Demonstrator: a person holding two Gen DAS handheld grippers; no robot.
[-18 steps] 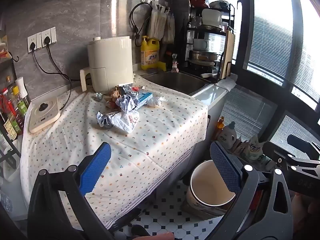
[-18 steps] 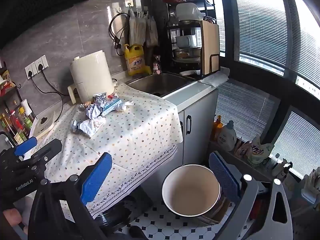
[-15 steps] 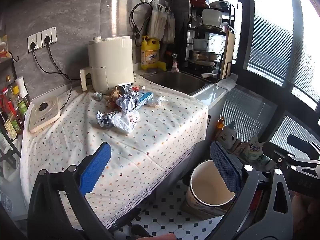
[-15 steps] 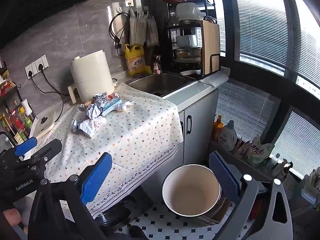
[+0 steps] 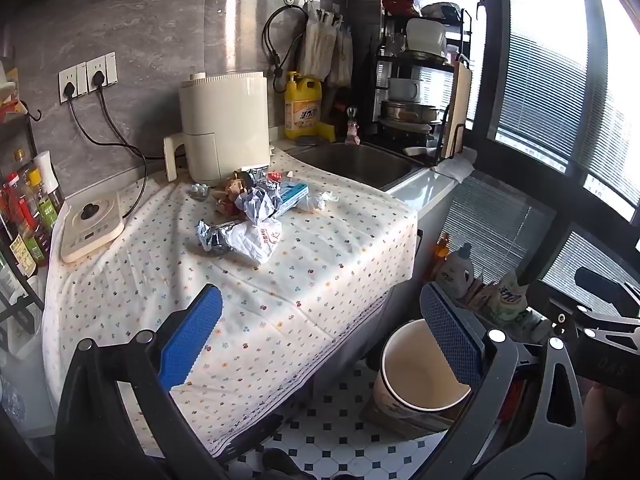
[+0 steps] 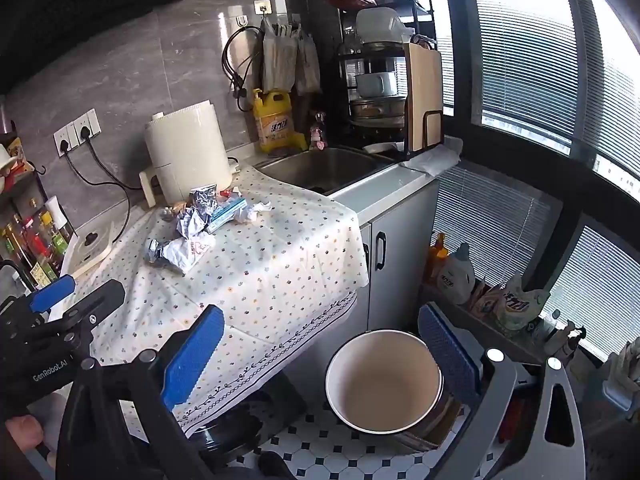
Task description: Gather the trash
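Note:
A pile of trash lies on the dotted tablecloth [image 5: 312, 280]: a crumpled white wrapper [image 5: 252, 238], crumpled grey paper [image 5: 258, 204], a blue-and-white carton [image 5: 294, 196], a tissue [image 5: 314, 202] and brown scraps [image 5: 228, 198]. The pile also shows in the right wrist view [image 6: 192, 240]. A white bin [image 6: 384, 380] stands empty on the floor beside the counter; it shows in the left wrist view [image 5: 416, 376] too. My left gripper [image 5: 320, 340] is open and empty, well short of the pile. My right gripper [image 6: 320, 352] is open and empty, above the bin.
A cream appliance [image 5: 224, 128] stands behind the pile. A small hob [image 5: 90, 226] and bottles [image 5: 28, 216] are at the left. The sink [image 5: 356, 162], yellow detergent [image 5: 303, 106] and dish rack [image 5: 420, 100] are at the right. Bottles [image 6: 456, 268] stand on a low shelf near the bin.

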